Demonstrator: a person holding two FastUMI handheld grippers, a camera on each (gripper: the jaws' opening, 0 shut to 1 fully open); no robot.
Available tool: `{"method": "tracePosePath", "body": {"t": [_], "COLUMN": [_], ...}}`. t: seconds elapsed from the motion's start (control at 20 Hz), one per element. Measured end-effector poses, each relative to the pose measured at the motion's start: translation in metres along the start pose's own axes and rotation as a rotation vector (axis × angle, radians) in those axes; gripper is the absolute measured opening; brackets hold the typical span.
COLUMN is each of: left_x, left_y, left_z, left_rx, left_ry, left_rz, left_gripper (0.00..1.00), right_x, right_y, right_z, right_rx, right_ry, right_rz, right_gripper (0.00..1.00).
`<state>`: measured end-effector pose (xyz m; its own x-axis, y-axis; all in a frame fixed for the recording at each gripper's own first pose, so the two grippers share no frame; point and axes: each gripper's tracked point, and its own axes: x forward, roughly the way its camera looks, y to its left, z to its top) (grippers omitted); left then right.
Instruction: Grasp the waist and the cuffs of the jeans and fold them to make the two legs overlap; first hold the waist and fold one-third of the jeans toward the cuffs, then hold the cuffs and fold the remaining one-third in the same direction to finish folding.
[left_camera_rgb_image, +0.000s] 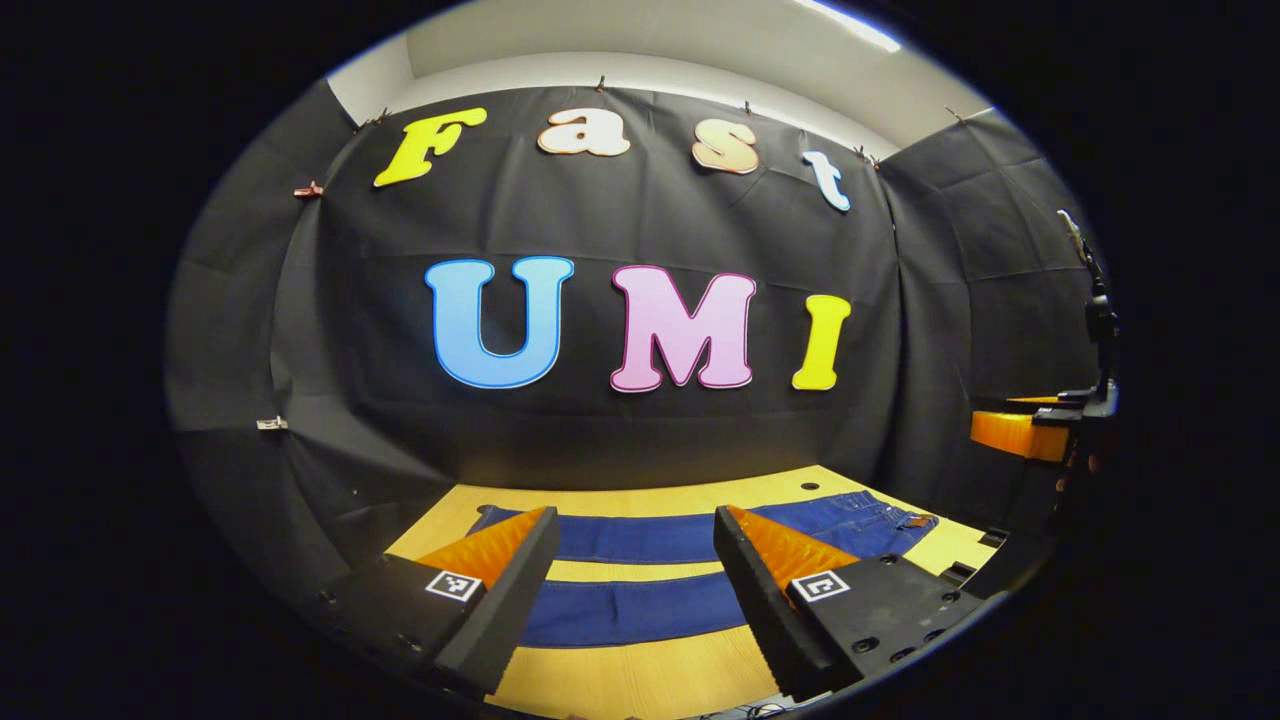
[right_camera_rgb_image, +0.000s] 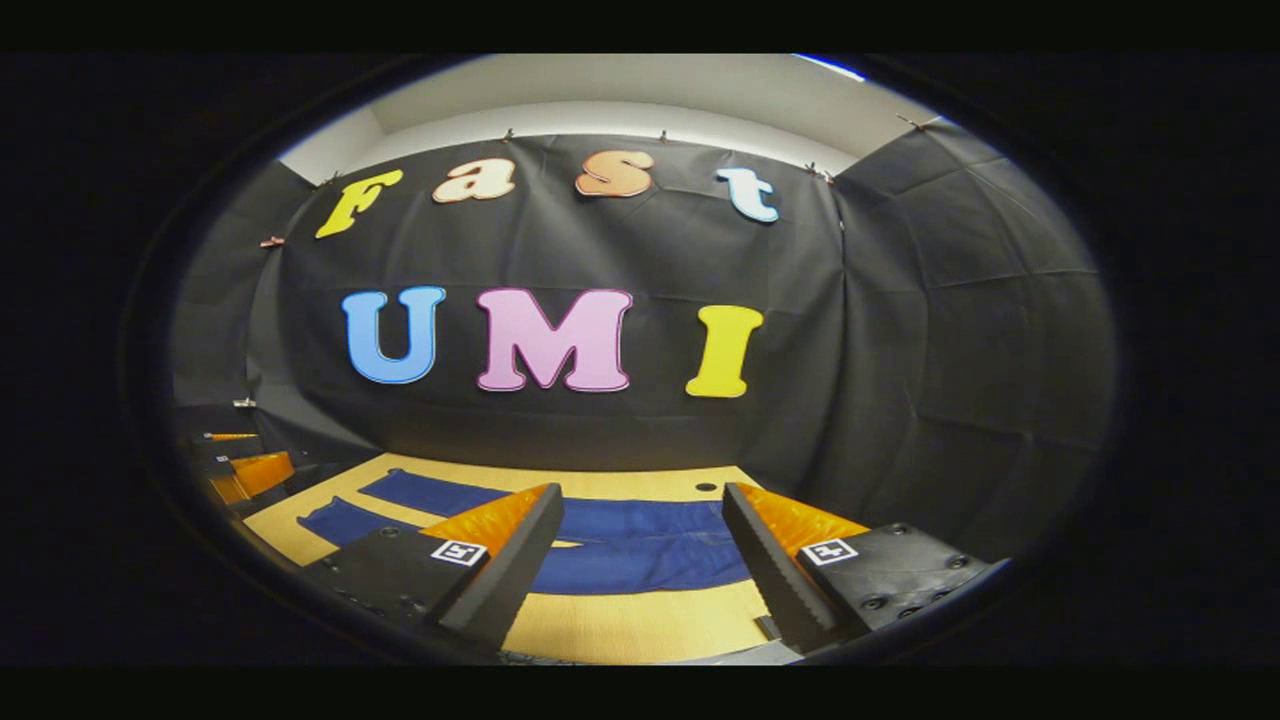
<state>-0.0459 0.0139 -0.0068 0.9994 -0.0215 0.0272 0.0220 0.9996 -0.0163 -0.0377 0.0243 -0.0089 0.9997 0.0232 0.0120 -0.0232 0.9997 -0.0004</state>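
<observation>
One pair of dark blue jeans (left_camera_rgb_image: 640, 570) lies flat on a pale wooden table (left_camera_rgb_image: 640, 675), legs spread apart with a strip of bare wood between them. In the left gripper view the waist points right and the cuffs left. The left gripper (left_camera_rgb_image: 635, 590) hangs above the legs, fingers spread wide, holding nothing. The right gripper (right_camera_rgb_image: 640, 560) hangs above the waist end, fingers likewise apart and empty. Black cloth (left_camera_rgb_image: 640, 230) backs the booth.

Spread tongs (left_camera_rgb_image: 635, 560) above flat jeans (left_camera_rgb_image: 640, 575)
</observation>
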Motion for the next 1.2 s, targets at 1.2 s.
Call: {"method": "tracePosePath", "body": {"t": [1.2], "left_x": [0.016], "left_y": [0.159], "left_z": [-0.121], "left_rx": [0.358], "left_ry": [0.247], "left_rz": [-0.008], "left_gripper": [0.98], "right_x": [0.007], "right_y": [0.006], "right_z": [-0.009], "right_rx": [-0.045], "right_ry": [0.031], "right_rz": [0.006], "right_gripper": [0.95]}}
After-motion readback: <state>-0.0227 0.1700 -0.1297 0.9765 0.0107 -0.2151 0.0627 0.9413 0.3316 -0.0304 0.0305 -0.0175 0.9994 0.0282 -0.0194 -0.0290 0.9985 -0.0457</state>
